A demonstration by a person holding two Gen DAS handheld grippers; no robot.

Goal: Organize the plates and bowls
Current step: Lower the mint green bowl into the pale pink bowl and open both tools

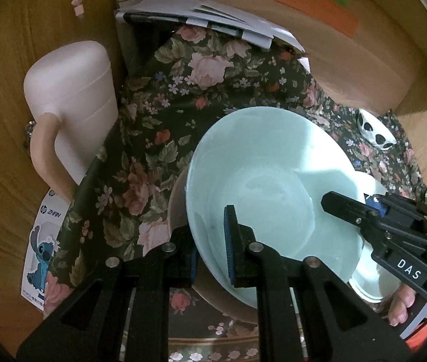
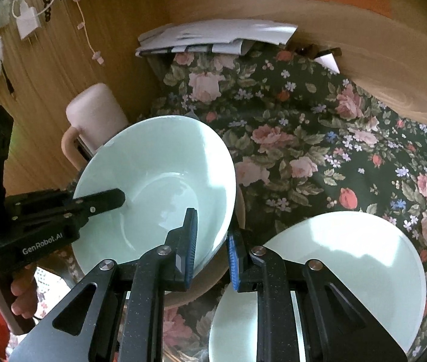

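Two grippers, left gripper (image 1: 210,259) and right gripper (image 2: 211,250), clamp opposite rims of the mint bowl (image 2: 159,181). They should lower it level, releasing together once seated.

Your left wrist camera sits just behind the left gripper (image 1: 211,247) and looks steeply down, very close to the pale green bowl (image 1: 273,199), with the pink mug (image 1: 71,102) at its left edge. Your right wrist camera sits just behind the right gripper (image 2: 211,247), also tilted down and close, with the same bowl (image 2: 159,181) at its left and a pale plate (image 2: 361,259) at its right. Both views share the bowl, the floral cloth (image 1: 159,126) on the surface, the stack of papers (image 2: 216,39) at the back, and each other's gripper.
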